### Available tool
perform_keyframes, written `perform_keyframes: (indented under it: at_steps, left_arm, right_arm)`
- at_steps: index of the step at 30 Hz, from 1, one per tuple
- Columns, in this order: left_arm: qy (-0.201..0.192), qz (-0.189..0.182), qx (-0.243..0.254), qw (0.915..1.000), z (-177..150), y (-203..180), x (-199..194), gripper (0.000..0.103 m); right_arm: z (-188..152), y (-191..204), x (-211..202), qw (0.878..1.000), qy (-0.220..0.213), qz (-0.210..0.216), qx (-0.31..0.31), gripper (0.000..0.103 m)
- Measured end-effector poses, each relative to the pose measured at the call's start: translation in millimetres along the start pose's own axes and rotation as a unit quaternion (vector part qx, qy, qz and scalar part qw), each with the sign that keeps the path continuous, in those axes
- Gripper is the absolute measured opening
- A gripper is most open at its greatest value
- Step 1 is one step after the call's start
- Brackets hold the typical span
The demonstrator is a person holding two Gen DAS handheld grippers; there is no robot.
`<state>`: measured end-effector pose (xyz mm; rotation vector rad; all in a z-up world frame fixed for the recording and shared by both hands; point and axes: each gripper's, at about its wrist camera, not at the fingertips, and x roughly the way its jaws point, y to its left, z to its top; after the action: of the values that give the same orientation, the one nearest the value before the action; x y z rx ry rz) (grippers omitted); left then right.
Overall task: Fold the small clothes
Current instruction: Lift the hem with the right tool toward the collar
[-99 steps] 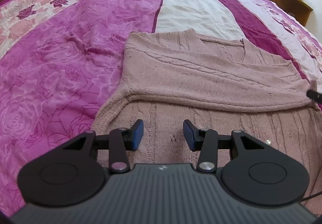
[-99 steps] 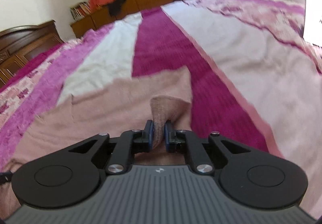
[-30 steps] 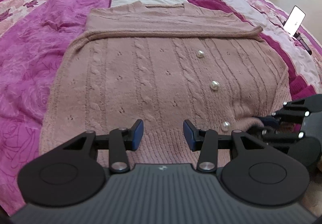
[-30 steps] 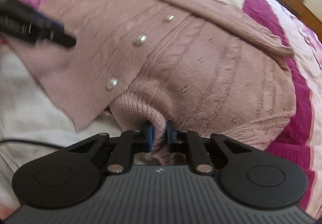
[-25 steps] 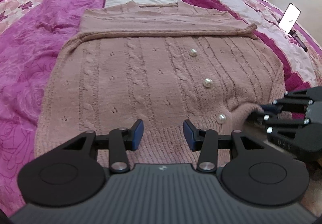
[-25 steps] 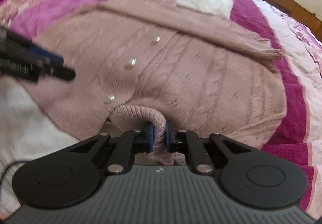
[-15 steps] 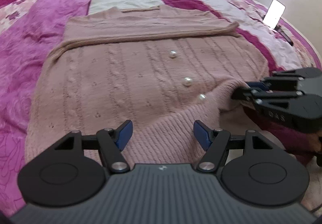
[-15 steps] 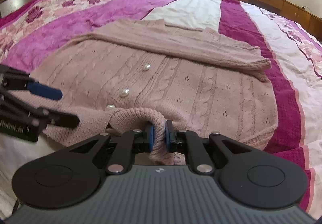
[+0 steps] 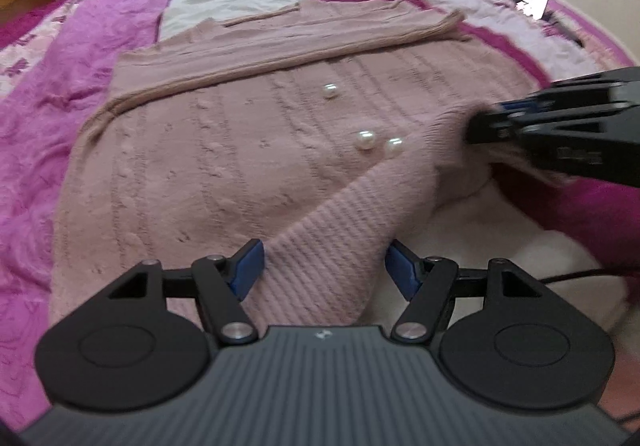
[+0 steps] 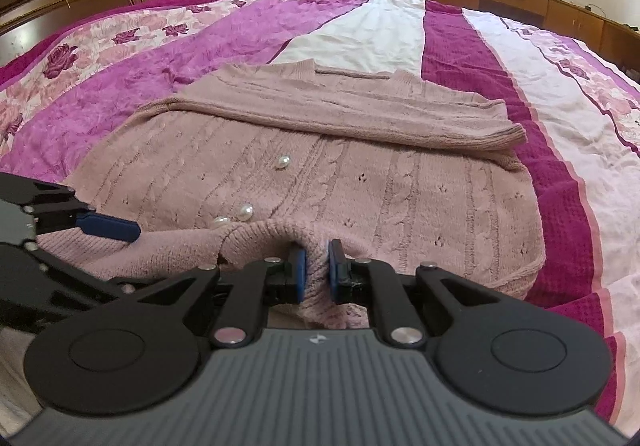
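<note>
Now our left gripper (image 9: 324, 270) has spread wider than a second ago, its jaws straddling the ribbed hem of the cardigan (image 10: 360, 181), which lies on the bed (image 10: 460, 41). Our right gripper (image 10: 317, 270) stays pinched on the hem's corner, lifted low and pulled inward, bunching it beside the pearl buttons (image 9: 366, 139).

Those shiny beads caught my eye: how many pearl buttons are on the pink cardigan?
3. One sits mid-front of the cardigan; two lie close together by the lifted hem. The fold may hide more.
</note>
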<state>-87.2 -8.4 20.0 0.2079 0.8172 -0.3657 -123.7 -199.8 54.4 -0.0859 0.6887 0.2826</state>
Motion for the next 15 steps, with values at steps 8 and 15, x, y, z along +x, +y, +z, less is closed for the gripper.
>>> perform_keyframes:
  at_steps: [8,15]
  left_arm:
    - [-0.022,0.019,-0.027,0.9992,4.8,16.4,5.7,0.048]
    - [-0.040,0.003,-0.035,0.9986,12.0,18.3,2.5,0.015]
  right_arm:
    - [-4.0,-2.7,-2.0,1.000,0.002,0.007,0.018,0.012]
    - [-11.2,-2.0,3.8,0.999,0.010,0.022,0.027,0.013]
